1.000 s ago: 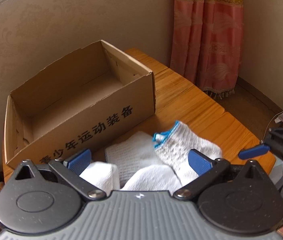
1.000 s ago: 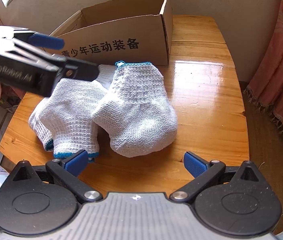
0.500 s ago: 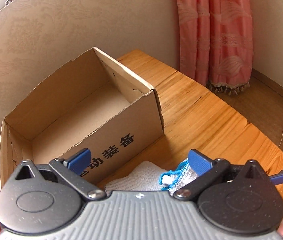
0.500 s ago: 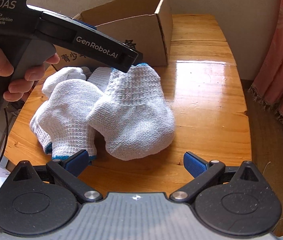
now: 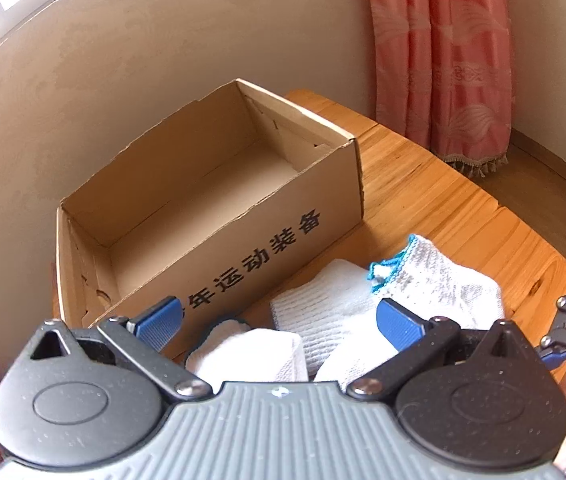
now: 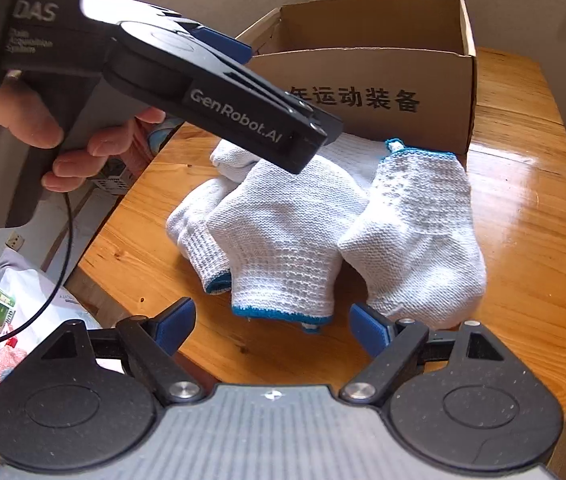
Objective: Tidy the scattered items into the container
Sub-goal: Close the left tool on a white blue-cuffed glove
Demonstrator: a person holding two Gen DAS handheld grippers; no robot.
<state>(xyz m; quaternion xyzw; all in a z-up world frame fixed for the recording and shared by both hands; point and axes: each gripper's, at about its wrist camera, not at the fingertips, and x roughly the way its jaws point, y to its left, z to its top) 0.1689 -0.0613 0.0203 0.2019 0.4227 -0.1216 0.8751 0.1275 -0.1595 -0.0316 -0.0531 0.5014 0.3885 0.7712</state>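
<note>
Knit gloves heaped on the worktop, cardboard box open behind

From left: the left gripper, fingers spread wide and holding nothing, hangs over the pile of white knit gloves; the right gripper, equally wide and bare, faces a blue cuff. The gloves lie on the wooden worktop just before the cardboard box, whose visible floor looks bare. Judged a pick-up; closing on one glove among overlapping neighbours needs care
</note>
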